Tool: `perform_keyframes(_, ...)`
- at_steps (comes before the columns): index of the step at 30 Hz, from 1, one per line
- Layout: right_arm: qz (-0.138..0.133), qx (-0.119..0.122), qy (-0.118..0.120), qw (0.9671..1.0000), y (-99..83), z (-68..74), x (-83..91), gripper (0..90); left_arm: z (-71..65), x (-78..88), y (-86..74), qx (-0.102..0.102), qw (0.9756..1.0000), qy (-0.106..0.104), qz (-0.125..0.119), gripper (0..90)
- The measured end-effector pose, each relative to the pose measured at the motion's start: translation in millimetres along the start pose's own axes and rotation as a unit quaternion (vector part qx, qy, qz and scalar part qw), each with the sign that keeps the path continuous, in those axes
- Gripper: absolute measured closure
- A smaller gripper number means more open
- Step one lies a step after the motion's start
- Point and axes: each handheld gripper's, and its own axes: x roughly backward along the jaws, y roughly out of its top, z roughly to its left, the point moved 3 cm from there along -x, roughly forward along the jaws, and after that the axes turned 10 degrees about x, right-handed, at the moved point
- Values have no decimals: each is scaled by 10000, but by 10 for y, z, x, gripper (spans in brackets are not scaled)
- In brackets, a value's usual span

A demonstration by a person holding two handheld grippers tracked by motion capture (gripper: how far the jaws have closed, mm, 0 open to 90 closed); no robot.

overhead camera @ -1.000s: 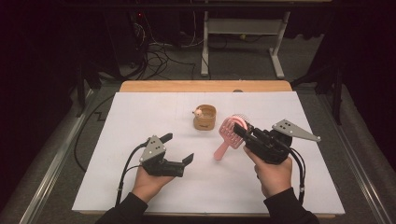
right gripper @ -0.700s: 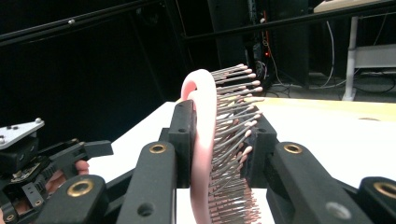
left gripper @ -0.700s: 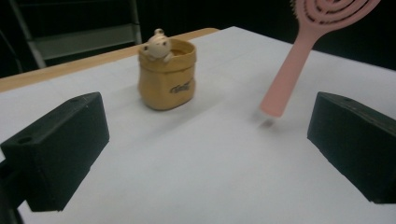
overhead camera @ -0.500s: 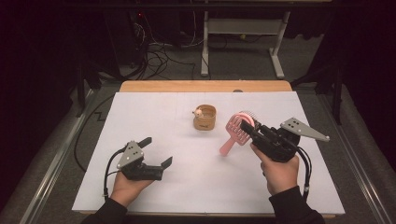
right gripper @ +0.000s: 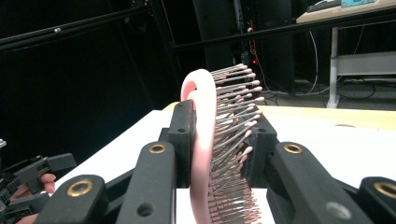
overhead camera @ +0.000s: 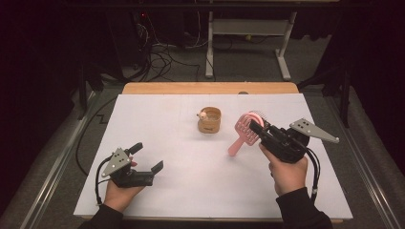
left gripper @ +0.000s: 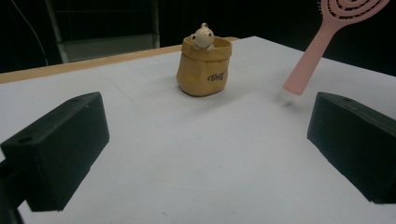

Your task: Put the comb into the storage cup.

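Pink hairbrush head cut off at top edge, pouch lettering too blurred to read

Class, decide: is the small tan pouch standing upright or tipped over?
Upright. The tan pouch stands on its base on the table, mouth upward, bear figure at its rim.

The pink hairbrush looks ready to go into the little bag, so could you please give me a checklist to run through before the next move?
1. Grip: right gripper shut on the pink hairbrush head, bristles against one side: ok.
2. Handle: hangs down with its tip just above the white table cover, apart from the bag: ok.
3. Tan bag upright, mouth facing up: ok.
4. Bag mouth free: a small bear figure sits at the rim: not ok.
5. Left gripper open, holding nothing, well off the bag: ok.
6. Room inside the bag for the handle: cannot tell.
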Motion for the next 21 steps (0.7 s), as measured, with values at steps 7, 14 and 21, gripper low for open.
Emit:
perform_keyframes(7,-26,43,-4,10000,22,0,-36,713,-13,-17,-18,-30,10000,-21,36,0)
perform_keyframes(14,-73,49,-4,10000,66,-5,-107,712,-52,-39,-23,-157,9997,5,206,0)
perform_keyframes(21,-119,66,-11,9999,130,-20,-217,712,-75,-47,-34,-200,9997,-89,126,0)
